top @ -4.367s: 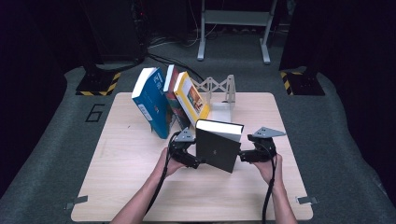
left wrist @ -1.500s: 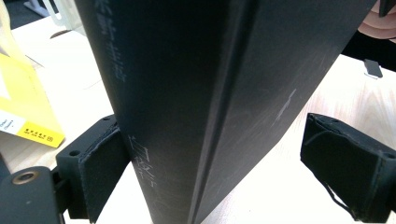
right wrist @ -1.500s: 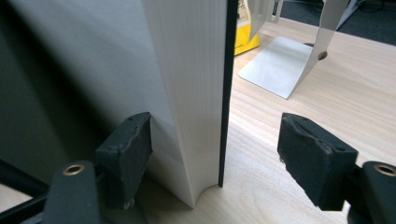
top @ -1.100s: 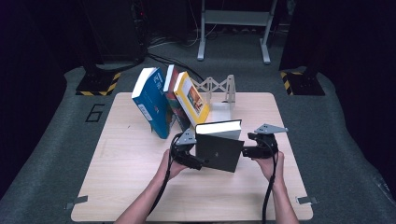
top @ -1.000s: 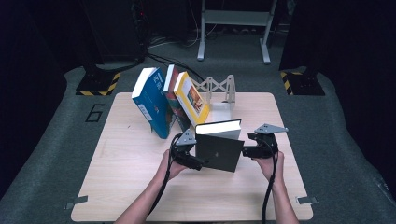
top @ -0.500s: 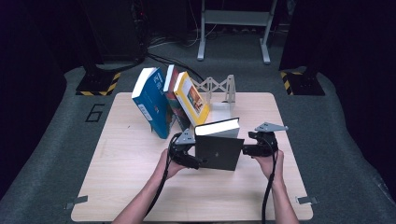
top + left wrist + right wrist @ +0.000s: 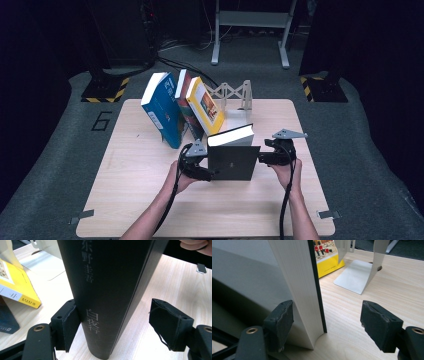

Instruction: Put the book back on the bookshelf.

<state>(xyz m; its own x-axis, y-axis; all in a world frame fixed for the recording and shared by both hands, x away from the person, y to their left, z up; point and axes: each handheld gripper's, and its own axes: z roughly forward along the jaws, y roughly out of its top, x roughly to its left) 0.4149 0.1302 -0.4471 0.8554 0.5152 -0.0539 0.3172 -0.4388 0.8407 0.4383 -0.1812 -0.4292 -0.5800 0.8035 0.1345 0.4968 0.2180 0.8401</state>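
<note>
The black hardcover book (image 7: 233, 161) stands upright on the wooden table (image 7: 130, 165), a little toward 5 o'clock from the table's middle, its white page block turned to the right. The left gripper (image 7: 200, 172) is at the book's spine end, at 9 o'clock of it. Its jaws have just been closing with the spine between them: in the left gripper view one pad (image 7: 71, 323) touches the spine and the other pad (image 7: 170, 323) stays clearly apart, so the book (image 7: 110, 290) is not pinched. The right gripper (image 7: 262, 159) is at 3 o'clock of the book. In the right gripper view one pad (image 7: 283, 320) lies against the page block (image 7: 297, 290), while the other pad (image 7: 379, 325) stands off over bare wood, so these jaws are spread also.

At 12 o'clock of the book, very near, is the metal bookend (image 7: 237, 102), and at 11 o'clock lean three books: a yellow book (image 7: 206, 106), a dark book (image 7: 185, 102) and a blue book (image 7: 162, 110), all tilted. Open table lies at 6 o'clock, near the front edge, and at 9 o'clock toward the left edge.

The table stands on grey carpet (image 7: 60, 165) with a number 6 (image 7: 101, 121) marked on it. Behind are dark stands with yellow-black striped bases (image 7: 105, 92) and a grey metal frame (image 7: 250, 30).
</note>
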